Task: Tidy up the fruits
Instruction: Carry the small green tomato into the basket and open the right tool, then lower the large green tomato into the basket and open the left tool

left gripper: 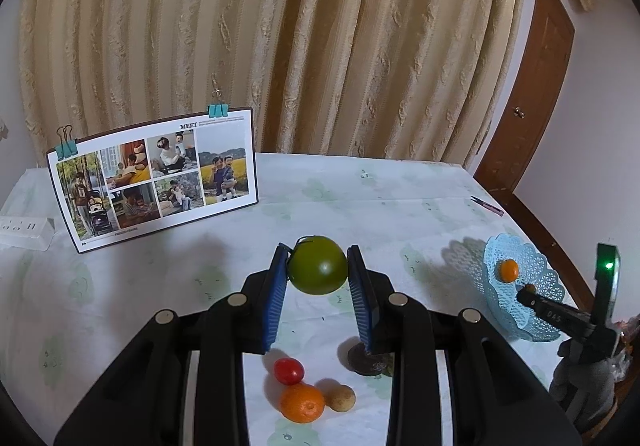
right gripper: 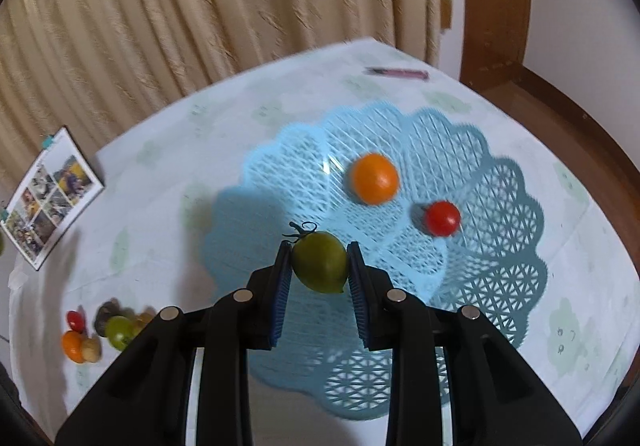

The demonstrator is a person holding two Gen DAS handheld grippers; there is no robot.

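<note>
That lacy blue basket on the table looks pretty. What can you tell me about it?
The blue basket looks like thin light-blue plastic, a shallow dish of open lattice with a scalloped, flower-like rim. It sits flat on the pale tablecloth near the table's corner and casts a patterned shadow. Inside lie an orange fruit and a small red tomato, set apart from each other. The right gripper holds a green tomato above its near side; whether this touches the basket cannot be told.

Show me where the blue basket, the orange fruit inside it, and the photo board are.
blue basket [right gripper: 504, 246]: right wrist view, bare lattice wall.
orange fruit [right gripper: 375, 178]: right wrist view, its middle.
photo board [left gripper: 156, 174]: left wrist view, centre of collage.
</note>
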